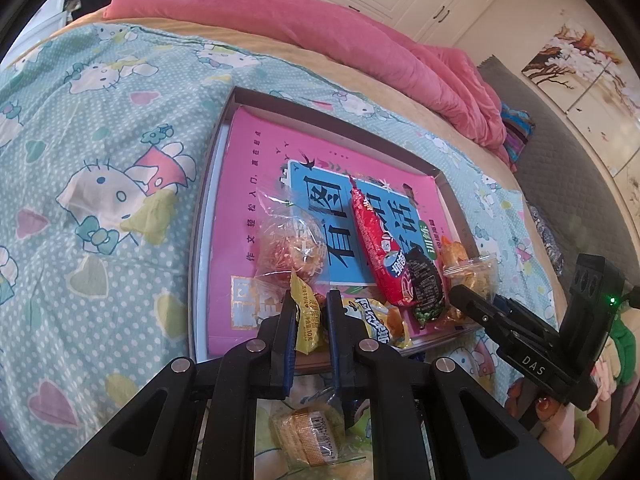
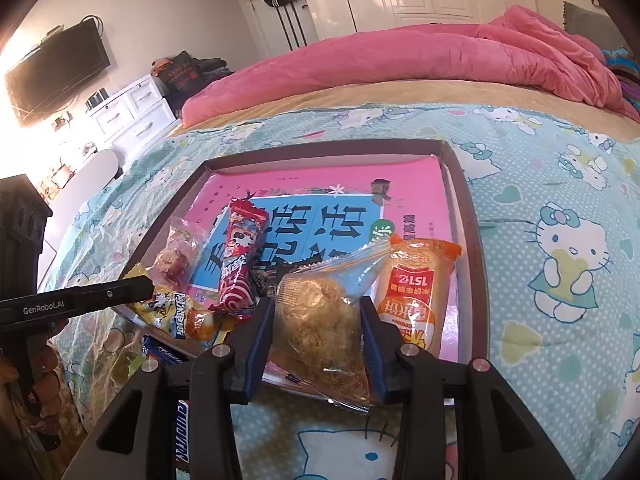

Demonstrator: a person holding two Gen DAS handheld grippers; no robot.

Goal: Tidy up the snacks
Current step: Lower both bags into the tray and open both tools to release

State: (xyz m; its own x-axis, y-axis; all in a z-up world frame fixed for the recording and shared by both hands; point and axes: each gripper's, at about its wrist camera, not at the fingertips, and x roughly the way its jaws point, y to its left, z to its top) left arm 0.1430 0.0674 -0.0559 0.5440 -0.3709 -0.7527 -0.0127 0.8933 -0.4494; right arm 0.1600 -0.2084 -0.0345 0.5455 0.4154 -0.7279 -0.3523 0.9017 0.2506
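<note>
Tray (image 2: 468, 216) sits on bedsheet (image 2: 560, 184), book (image 2: 408, 184) inside it. On book: long snack tube (image 2: 240, 256), clear-wrapped pastry (image 2: 320, 320) right of it, sealed bun packet (image 2: 412, 292) rightmost. Folded blanket (image 2: 400, 56) behind tray.

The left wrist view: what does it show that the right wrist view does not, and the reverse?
Only the left wrist view: the left gripper shut on a small yellow packet, and a wall painting. Only the right wrist view: the right gripper around a clear bag of golden snack, a television, a Snickers bar. Both: the tray and the long red snack packet.
</note>
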